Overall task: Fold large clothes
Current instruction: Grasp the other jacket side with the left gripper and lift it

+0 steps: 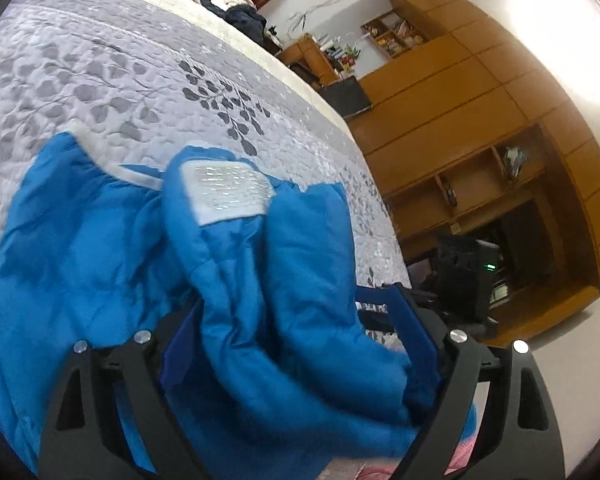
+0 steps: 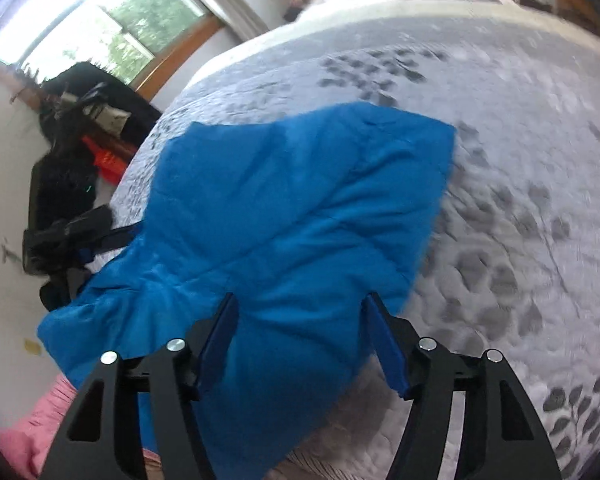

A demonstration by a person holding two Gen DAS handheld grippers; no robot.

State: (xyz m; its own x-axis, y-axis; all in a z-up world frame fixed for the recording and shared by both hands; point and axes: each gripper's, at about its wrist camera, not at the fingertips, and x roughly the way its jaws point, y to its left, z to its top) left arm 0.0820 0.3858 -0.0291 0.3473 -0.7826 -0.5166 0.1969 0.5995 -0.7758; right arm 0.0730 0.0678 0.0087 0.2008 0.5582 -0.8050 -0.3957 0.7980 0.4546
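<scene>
A bright blue puffy jacket [image 1: 100, 240] lies crumpled on a grey bedspread with a leaf pattern [image 1: 100, 80]. A white shiny patch [image 1: 228, 192] faces up on one raised fold. My left gripper [image 1: 296, 304] is open, its fingers spread wide on either side of a thick roll of the jacket, which presses against the right finger. In the right wrist view the jacket [image 2: 300, 184] spreads out flatter, one corner pointing far right. My right gripper [image 2: 300, 300] is open, low over the jacket's near edge, with fabric lying between its fingers.
The bed's edge [image 1: 364, 152] drops off toward wooden cabinets [image 1: 480, 92]. Beside the bed is a black object with a green light [image 1: 464, 276]. Dark clothes [image 1: 244, 16] are heaped at the far end. Pink fabric [image 2: 32, 424] lies below the near edge. A window [image 2: 112, 24] is at left.
</scene>
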